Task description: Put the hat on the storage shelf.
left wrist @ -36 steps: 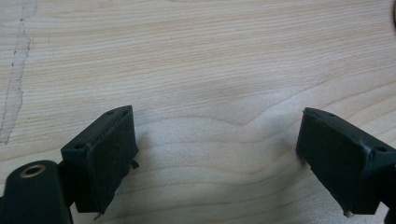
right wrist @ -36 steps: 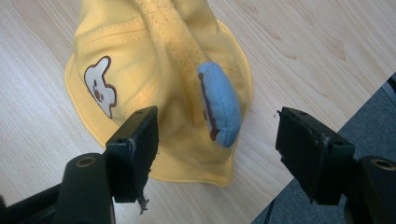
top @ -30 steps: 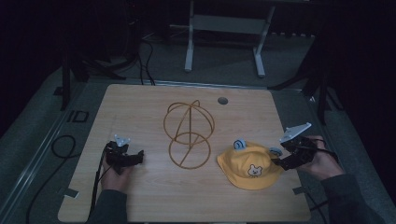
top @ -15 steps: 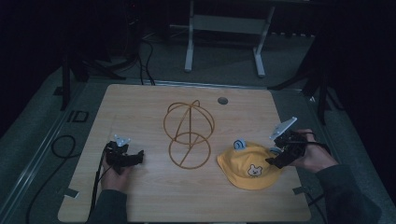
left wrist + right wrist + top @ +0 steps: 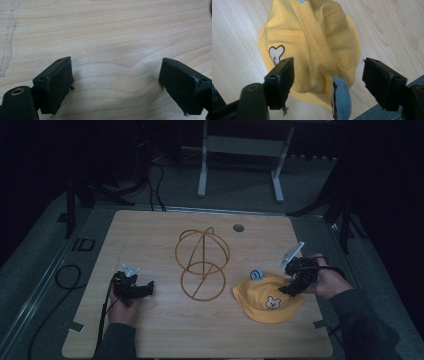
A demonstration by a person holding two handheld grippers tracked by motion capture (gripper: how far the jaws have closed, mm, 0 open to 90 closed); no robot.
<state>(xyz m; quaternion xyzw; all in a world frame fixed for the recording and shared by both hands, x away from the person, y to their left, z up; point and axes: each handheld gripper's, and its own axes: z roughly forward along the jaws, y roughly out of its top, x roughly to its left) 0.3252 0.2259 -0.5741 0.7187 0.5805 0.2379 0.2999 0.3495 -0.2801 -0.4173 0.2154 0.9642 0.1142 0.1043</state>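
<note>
A yellow child's hat (image 5: 267,297) with a small animal face patch and blue ears lies on the wooden table (image 5: 160,235) at the front right. My right gripper (image 5: 289,285) hovers at the hat's right edge, jaws open; in the right gripper view the yellow hat (image 5: 312,45) lies below and between the spread jaws of my right gripper (image 5: 329,82), with a blue ear (image 5: 340,101) close to the camera. My left gripper (image 5: 142,289) rests low over the front left of the table, open, and in the left gripper view my left gripper (image 5: 115,82) has bare wood between its jaws.
A gold wire stand (image 5: 202,262) made of rings stands mid-table between the two grippers. A small round grommet (image 5: 238,227) sits near the table's far edge. Cables (image 5: 65,280) trail off the table's left side. A white frame (image 5: 240,150) stands behind the table.
My right gripper has moved left and down to the hat's right edge. The left gripper has stayed in place.
</note>
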